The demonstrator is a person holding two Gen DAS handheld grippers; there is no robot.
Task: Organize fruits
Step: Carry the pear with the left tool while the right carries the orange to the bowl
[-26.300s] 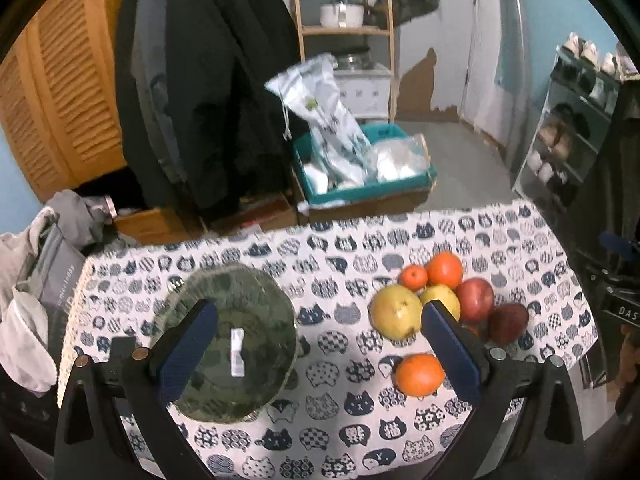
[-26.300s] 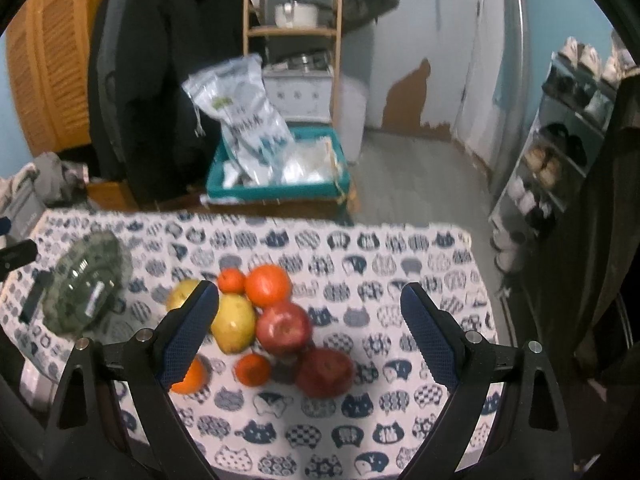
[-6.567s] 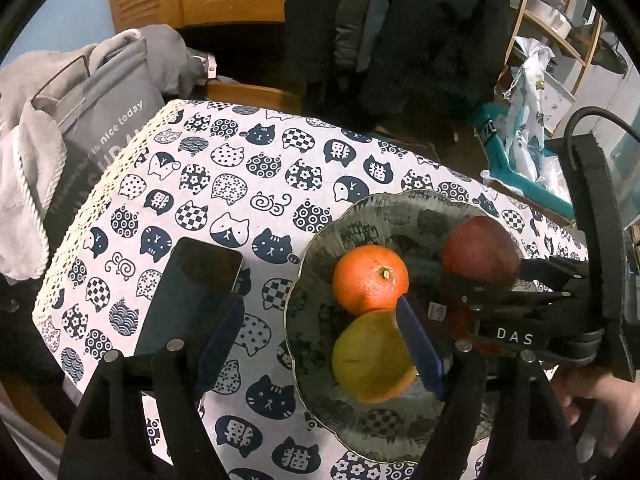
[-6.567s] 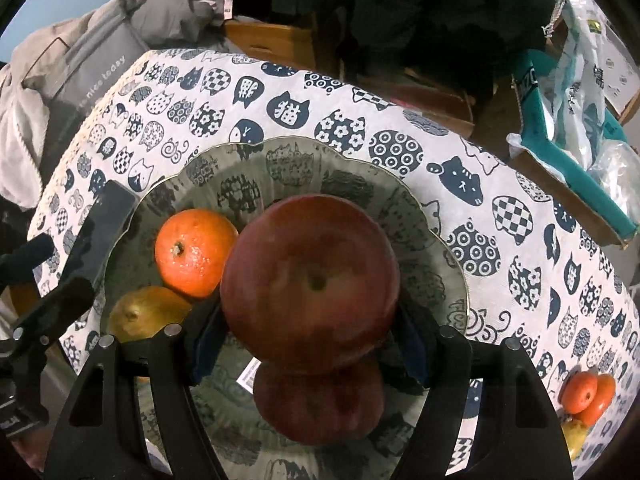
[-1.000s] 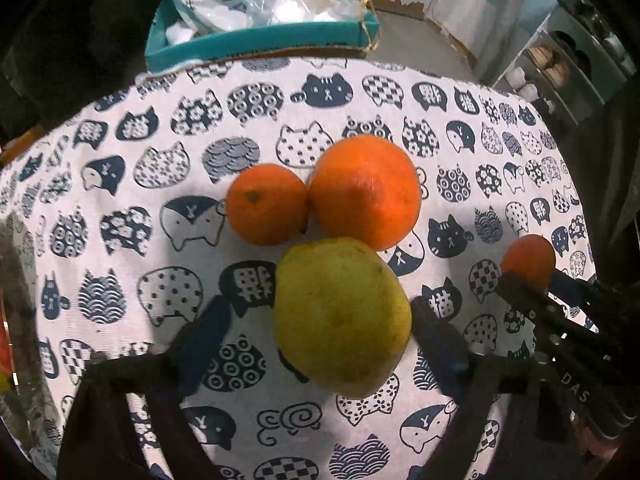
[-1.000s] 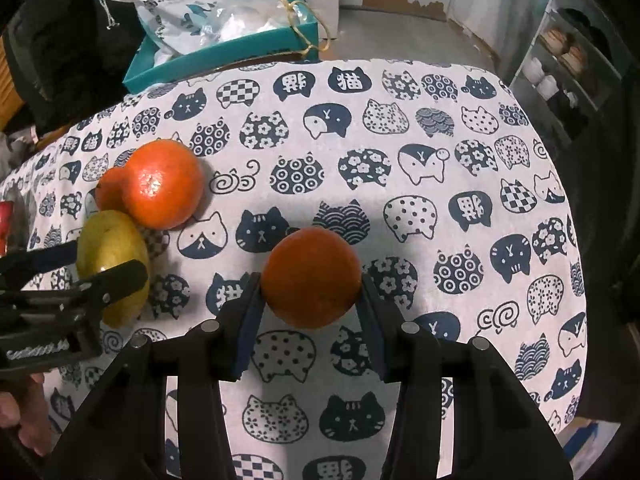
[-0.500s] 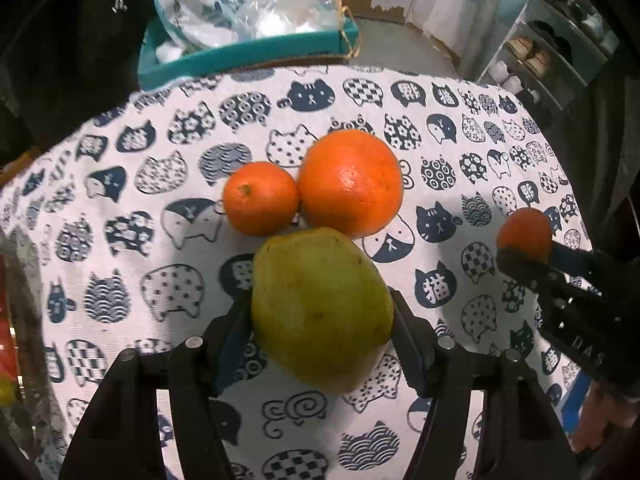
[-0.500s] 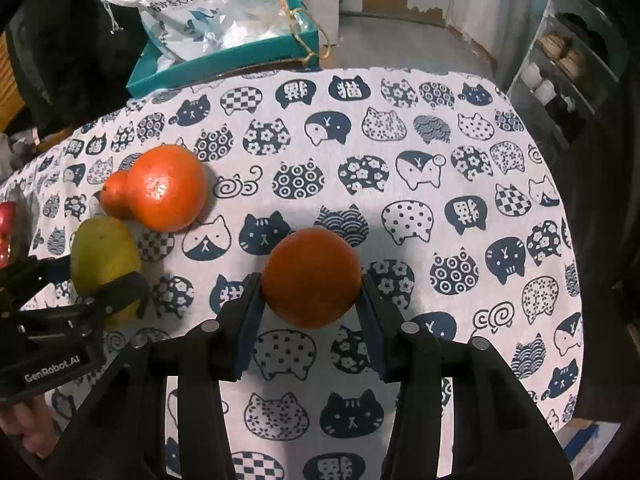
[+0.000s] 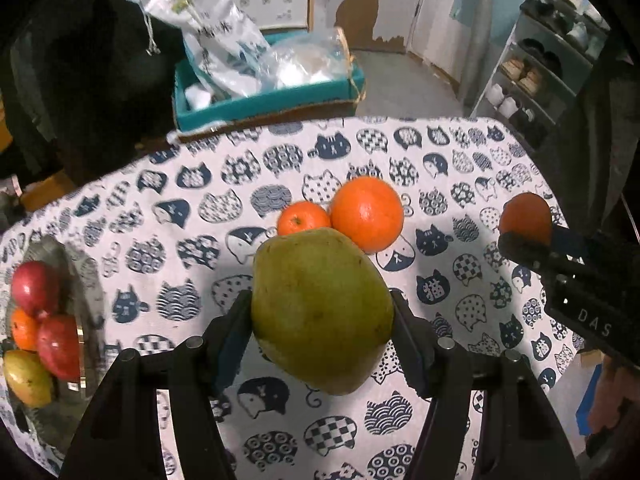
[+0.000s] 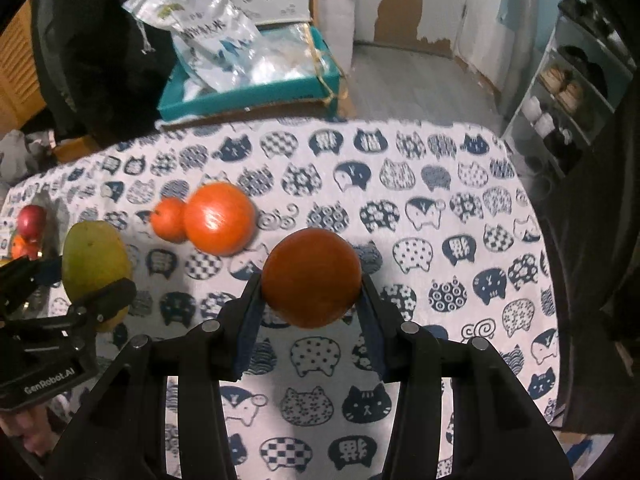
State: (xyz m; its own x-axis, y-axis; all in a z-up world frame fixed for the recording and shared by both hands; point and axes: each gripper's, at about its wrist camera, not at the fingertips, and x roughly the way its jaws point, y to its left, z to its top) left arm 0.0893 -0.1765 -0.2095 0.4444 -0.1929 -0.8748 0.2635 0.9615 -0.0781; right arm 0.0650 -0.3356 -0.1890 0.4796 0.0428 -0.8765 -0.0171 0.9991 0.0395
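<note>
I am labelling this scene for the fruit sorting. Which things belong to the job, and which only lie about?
Belong to the job:
- pear in the left tongs
- orange in the right tongs
- large orange and small orange on the tablecloth
- glass bowl with fruit

Only lying about:
- teal box
- white bag
- shoe rack

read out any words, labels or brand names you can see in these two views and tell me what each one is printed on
"DAS": white letters on the right gripper body, in the left wrist view.
"GenRobot.AI": on the left gripper body, in the right wrist view.
Characters on some cat faces of the tablecloth: decorative, one reads like "猫".
Print on the white bag in the teal box: too blurred to read.
</note>
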